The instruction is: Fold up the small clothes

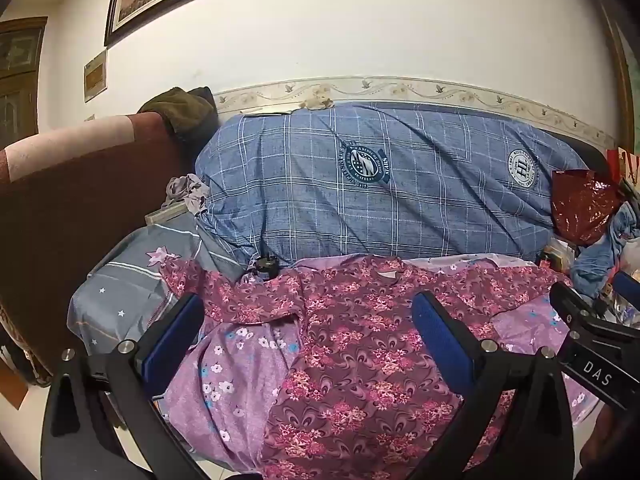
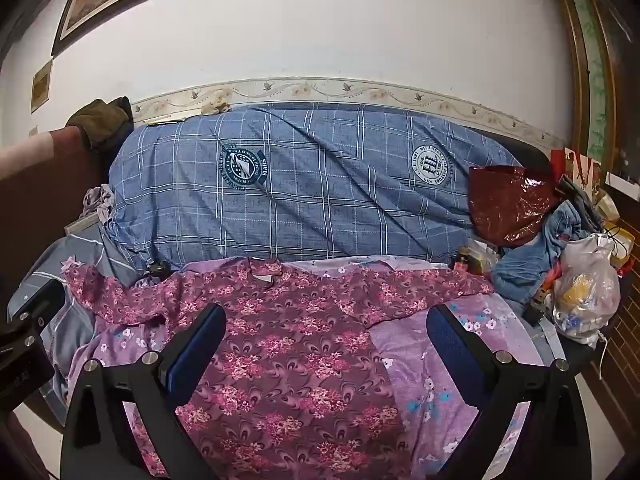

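Note:
A maroon long-sleeved shirt with pink flowers lies spread flat on a purple flowered sheet, collar toward the wall and both sleeves stretched out sideways. My left gripper hovers above the shirt's body, wide open, nothing between its blue pads. My right gripper hangs over the same shirt a little to the right, also wide open and holding nothing. The right gripper's black body shows at the right edge of the left wrist view.
A large blue checked bundle lies behind the shirt against the wall. A grey star-print cushion sits left; a brown armrest beyond it. A shiny red bag, blue clothes and a plastic bag crowd the right.

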A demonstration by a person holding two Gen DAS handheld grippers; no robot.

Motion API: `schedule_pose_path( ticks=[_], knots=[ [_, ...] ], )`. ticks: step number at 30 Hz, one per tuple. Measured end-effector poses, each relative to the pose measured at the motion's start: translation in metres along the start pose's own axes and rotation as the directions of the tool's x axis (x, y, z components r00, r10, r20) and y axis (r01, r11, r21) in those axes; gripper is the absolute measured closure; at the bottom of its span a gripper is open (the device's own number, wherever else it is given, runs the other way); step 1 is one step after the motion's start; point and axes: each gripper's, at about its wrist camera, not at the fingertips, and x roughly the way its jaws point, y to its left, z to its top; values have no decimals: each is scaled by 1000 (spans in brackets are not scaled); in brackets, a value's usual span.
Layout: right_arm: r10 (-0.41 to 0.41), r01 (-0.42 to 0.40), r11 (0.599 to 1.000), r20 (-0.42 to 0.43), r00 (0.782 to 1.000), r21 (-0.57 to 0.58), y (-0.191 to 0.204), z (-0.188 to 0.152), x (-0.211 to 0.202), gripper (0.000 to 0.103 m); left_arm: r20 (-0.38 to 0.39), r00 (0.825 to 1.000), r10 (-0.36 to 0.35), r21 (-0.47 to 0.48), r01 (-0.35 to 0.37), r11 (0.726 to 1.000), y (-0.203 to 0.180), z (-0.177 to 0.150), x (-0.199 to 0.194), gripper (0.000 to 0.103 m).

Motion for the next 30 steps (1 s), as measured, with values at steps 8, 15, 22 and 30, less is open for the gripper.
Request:
schedule_pose_path(
  ticks=[8, 15, 22, 30],
  knots=[
    [2, -2, 1000, -5, 1000, 1, 4, -2, 0, 2, -1, 1000, 1, -5, -1, 1000, 3, 0, -1, 0],
    [4, -4, 1000, -6, 1000, 3, -1, -2, 0, 2, -1, 1000, 0, -4, 0, 1000, 4, 0, -1, 0],
    [-3, 3, 1000, -1, 1000, 1, 2, -4, 2, 3, -4, 1000, -2, 7, 2, 1000, -1, 1, -2, 0],
    [-26, 26, 1000, 11, 1000, -4, -5, -1, 6, 3, -4, 1000, -4, 28, 4, 1000, -12, 4, 1, 0]
  ],
)
